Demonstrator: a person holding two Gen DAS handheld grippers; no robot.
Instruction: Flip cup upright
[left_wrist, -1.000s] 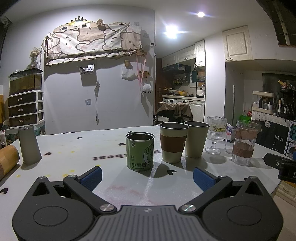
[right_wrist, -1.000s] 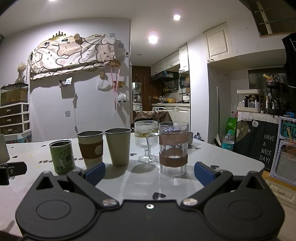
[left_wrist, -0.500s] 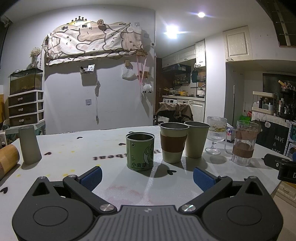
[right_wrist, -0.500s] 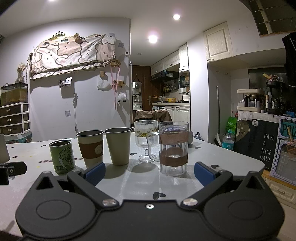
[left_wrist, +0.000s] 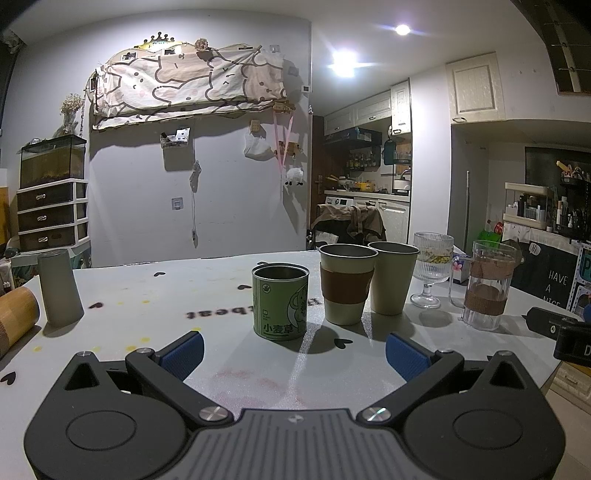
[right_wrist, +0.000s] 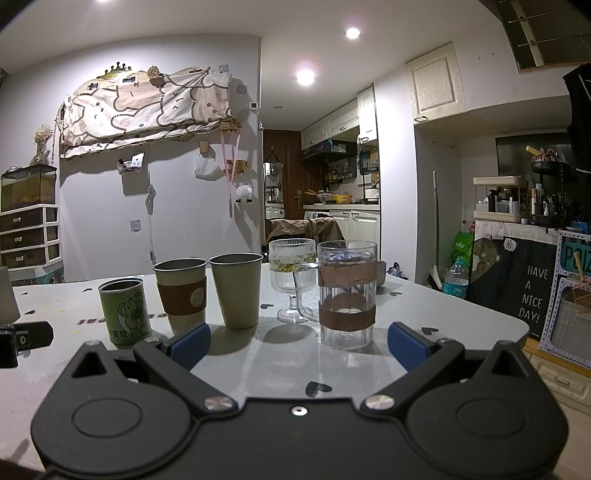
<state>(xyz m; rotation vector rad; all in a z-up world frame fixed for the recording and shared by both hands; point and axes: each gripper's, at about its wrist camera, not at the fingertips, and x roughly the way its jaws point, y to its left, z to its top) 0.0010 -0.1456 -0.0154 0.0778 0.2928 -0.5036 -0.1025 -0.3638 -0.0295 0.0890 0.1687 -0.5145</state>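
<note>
The grey cup (left_wrist: 59, 288) stands mouth-down at the counter's (left_wrist: 155, 295) far left edge, apart from the upright row. Left gripper (left_wrist: 293, 350) and right gripper (right_wrist: 299, 341) hover with jaws spread, empty. Best approach: left gripper grasps mid-wall, lifts clear before rotating.

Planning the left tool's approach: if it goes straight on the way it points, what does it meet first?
Likely the green tin, standing open-topped almost centred ahead of the open left tool; the sleeved cup sits just right, though depth is uncertain.

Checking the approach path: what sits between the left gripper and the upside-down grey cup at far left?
Only bare table with small heart prints, in the left wrist view, separates the left gripper from the grey cup.
</note>
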